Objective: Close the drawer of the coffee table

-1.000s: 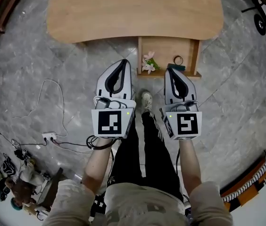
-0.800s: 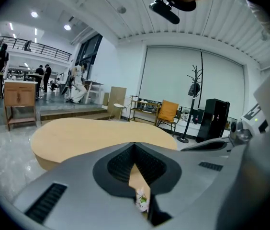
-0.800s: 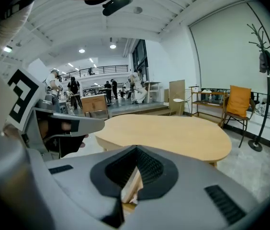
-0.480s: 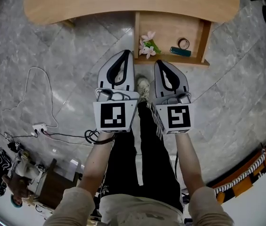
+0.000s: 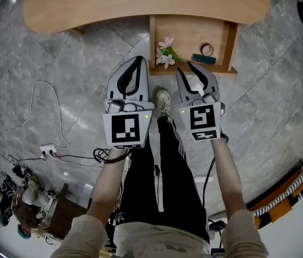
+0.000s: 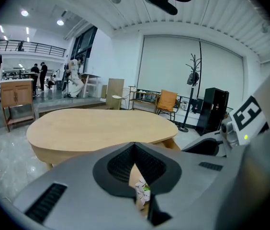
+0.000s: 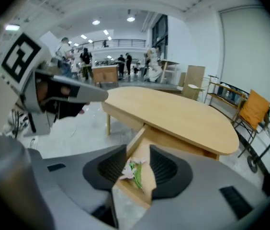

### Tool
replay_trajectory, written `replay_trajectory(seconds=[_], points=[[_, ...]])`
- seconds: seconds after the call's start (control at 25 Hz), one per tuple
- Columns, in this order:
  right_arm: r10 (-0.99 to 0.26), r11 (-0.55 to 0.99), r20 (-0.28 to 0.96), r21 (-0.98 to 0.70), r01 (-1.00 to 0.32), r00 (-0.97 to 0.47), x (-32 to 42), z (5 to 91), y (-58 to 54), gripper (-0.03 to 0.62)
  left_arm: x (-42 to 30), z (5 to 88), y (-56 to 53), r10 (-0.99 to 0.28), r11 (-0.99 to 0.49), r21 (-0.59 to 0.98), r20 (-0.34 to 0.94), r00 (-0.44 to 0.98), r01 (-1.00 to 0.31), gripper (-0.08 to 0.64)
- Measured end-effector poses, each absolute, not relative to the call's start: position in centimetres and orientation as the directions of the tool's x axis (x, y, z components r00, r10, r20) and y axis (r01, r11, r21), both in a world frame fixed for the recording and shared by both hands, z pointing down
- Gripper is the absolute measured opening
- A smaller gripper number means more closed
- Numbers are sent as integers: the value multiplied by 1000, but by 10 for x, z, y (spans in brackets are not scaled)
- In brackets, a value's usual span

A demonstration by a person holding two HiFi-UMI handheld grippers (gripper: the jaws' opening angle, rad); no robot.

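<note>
Drawer open; left fingers seemingly together, right fingers opening, empty.

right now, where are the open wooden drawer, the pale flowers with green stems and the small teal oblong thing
open wooden drawer (image 5: 189,34), head view, its bare floor
pale flowers with green stems (image 5: 164,59), head view, the blossoms
small teal oblong thing (image 5: 204,59), head view, its middle

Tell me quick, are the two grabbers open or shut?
Grey left gripper: jaws shut, holding nothing.
Grey right gripper: jaws opening, nothing between them.
</note>
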State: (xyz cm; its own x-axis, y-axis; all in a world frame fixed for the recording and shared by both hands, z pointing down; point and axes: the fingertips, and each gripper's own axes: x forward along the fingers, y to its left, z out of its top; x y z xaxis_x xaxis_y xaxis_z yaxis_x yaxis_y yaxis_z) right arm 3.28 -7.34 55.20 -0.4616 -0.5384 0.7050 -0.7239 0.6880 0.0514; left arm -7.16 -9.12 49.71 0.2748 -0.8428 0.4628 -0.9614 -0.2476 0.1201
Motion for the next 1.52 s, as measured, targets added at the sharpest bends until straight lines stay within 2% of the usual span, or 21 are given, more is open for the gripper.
replay_trajectory(seconds=[0.04,0.12,0.36,0.52,0.72,0.8,0.96,1.52], points=[[-505,734,733,87,-674,-455,34,562,-73,176,-73,499,-92,-838,-249,117,472,275,-961,8],[-438,820,785,149,-553,-438,40,584,-68,235,-73,502,-93,-833,-253,116,479,277,-961,8],[-292,956,919,283,-72,-263,77,663,-39,250,-63,513,-88,-806,-308,101,501,316,-946,8],[-237,960,959,256,114,-153,99,710,-28,250,-58,521,-87,-786,-336,104,517,340,-936,8],[-211,961,972,226,162,-105,105,729,-25,230,-50,525,-87,-764,-391,93,521,380,-915,8],[-219,958,970,234,167,-106,104,730,-25,155,-49,527,-87,-760,-391,102,525,384,-915,8],[-209,957,971,227,182,-112,103,734,-18,72,-49,531,-86,-760,-381,115,527,381,-917,8],[-191,968,978,202,149,-86,104,728,-20,67,-56,530,-96,-779,-362,113,509,367,-925,8]])
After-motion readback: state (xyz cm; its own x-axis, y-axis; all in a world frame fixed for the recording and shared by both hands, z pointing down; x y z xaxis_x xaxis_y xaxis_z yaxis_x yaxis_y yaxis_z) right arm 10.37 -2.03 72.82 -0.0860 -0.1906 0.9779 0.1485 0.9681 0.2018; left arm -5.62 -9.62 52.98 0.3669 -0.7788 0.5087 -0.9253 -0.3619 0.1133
